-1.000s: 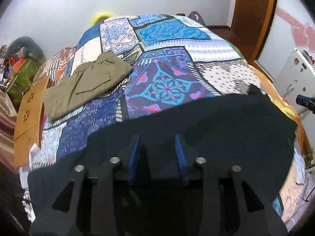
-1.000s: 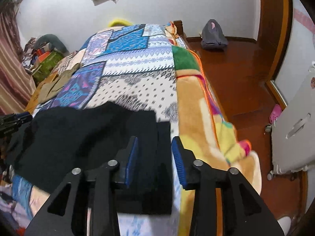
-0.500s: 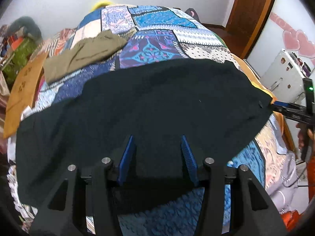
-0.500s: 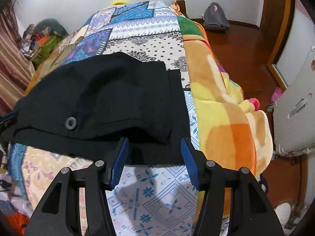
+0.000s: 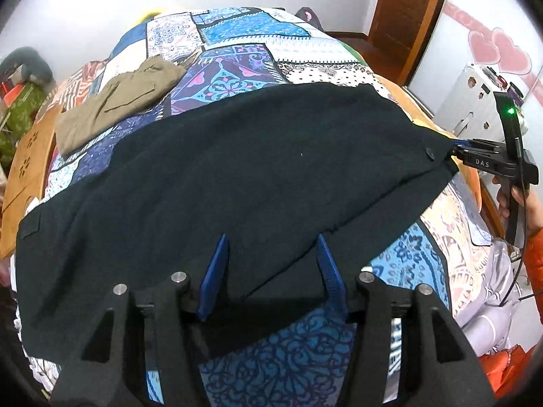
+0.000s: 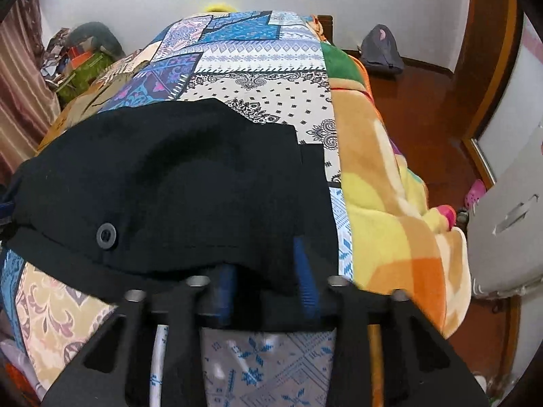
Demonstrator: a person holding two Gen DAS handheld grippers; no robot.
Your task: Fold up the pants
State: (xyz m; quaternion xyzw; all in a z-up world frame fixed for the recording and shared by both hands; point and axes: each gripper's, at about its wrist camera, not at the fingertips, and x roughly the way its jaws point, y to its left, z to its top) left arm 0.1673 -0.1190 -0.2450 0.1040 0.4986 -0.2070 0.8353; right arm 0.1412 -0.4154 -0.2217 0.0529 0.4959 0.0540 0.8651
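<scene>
Black pants, spread flat across a patchwork bedspread, fill the near end of the bed. Left gripper: jaws part-open and closing, the near hem between its blue pads; right gripper: jaws closing on the waistband corner, fabric between them, beside a dark button. Farther back: folded olive pants near the bed's left edge.
</scene>
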